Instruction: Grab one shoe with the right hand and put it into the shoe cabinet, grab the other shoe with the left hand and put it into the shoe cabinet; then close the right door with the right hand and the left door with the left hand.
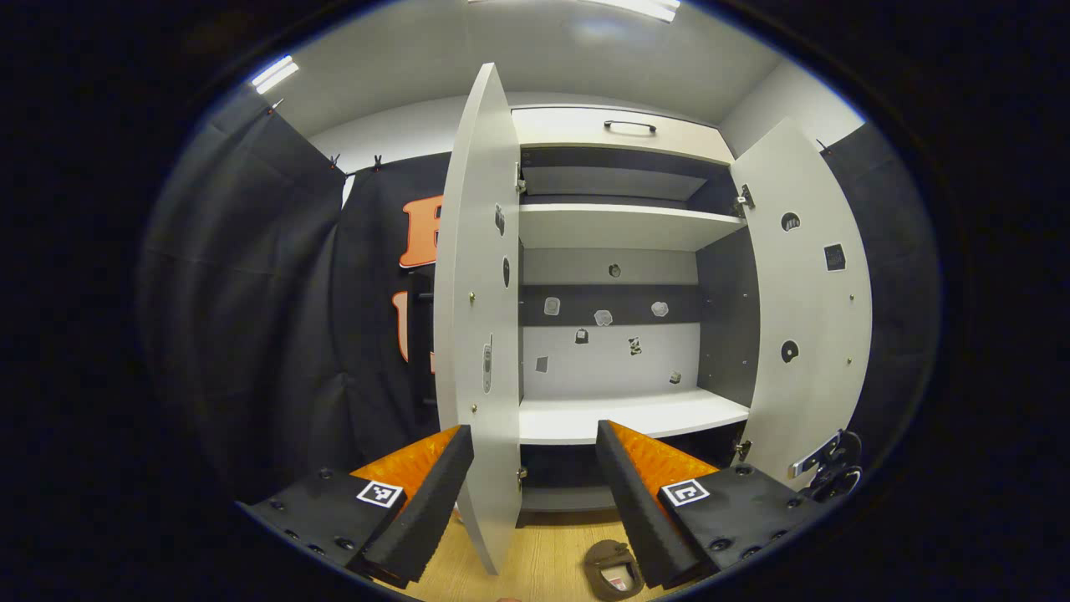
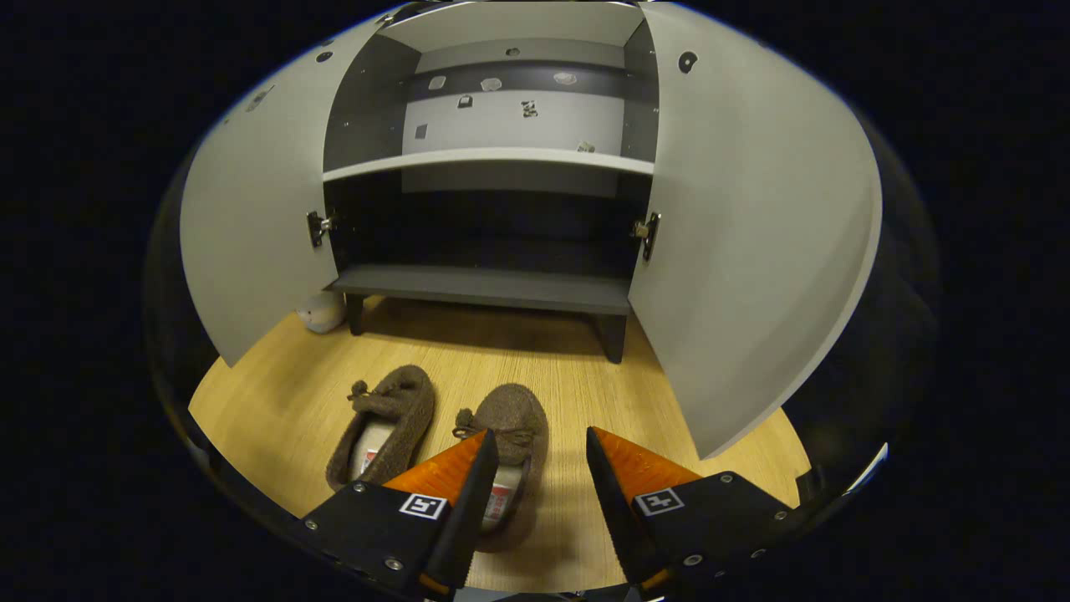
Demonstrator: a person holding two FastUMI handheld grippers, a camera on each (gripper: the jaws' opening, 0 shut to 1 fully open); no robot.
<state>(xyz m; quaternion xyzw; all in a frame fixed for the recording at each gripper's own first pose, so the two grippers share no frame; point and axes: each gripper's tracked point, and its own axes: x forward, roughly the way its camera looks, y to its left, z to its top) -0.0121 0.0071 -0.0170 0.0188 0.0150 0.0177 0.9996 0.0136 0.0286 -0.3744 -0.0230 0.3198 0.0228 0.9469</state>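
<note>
Shoe cabinet (image 2: 489, 288) stands with both doors swung wide, shelves bare. Two brown slippers lie side by side on the wood floor (image 2: 585, 376) in front of it: left slipper (image 2: 384, 418), right slipper (image 2: 514, 426). Right gripper (image 2: 535, 447) hovers above the right slipper, fingers apart, holding nothing. Left gripper (image 1: 535, 439) faces the cabinet interior, fingers apart, empty; left door (image 1: 476, 318) edge stands between them.

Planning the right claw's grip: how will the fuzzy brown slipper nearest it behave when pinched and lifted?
The slipper looks soft and fleecy, so it probably squashes and sags. Likely light. Its fuzzy surface should resist slipping in the open right claw; lying flat, it won't roll.
</note>
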